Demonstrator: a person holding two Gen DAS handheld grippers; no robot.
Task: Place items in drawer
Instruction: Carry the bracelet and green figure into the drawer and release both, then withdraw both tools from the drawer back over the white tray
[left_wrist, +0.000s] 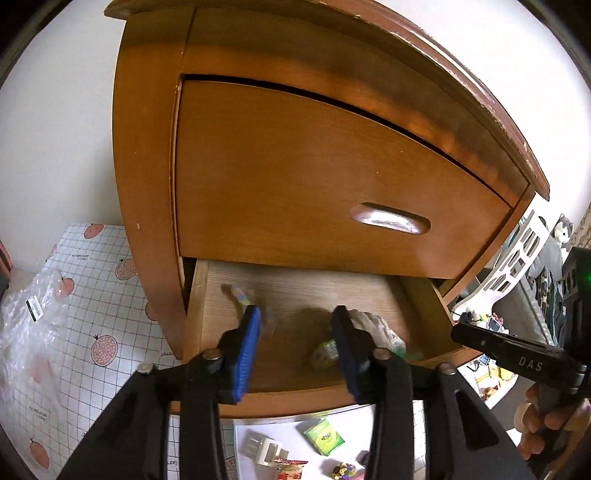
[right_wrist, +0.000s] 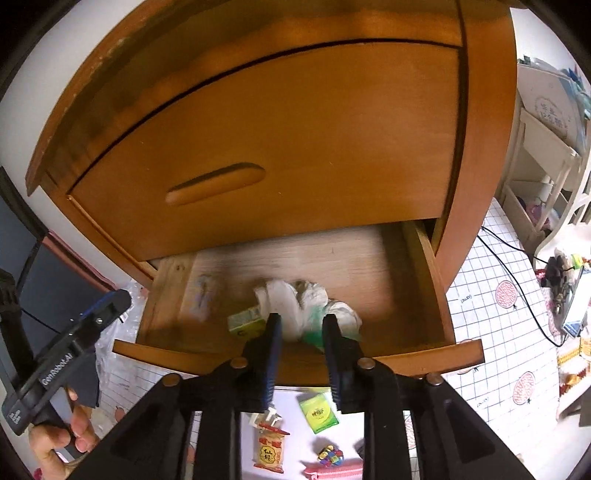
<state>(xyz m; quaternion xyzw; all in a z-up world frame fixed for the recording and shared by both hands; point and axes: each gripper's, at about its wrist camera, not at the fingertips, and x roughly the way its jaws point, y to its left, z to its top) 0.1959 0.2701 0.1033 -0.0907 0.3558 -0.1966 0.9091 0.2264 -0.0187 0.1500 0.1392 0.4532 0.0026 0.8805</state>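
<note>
The drawer stands pulled out and already holds a white bag and green box, while both the left gripper and right gripper hover released and empty, leaving a snack pack, green packet and cube on the floor.

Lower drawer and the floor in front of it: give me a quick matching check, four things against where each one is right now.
1. white crumpled bag
2. snack packet
3. upper drawer
4. pink pouch

a. shut
b. in the open lower drawer
c. on the floor, beside the white clip
d. on the floor, at the picture's bottom edge

Pairs: 1-b, 2-c, 3-a, 4-d
</note>
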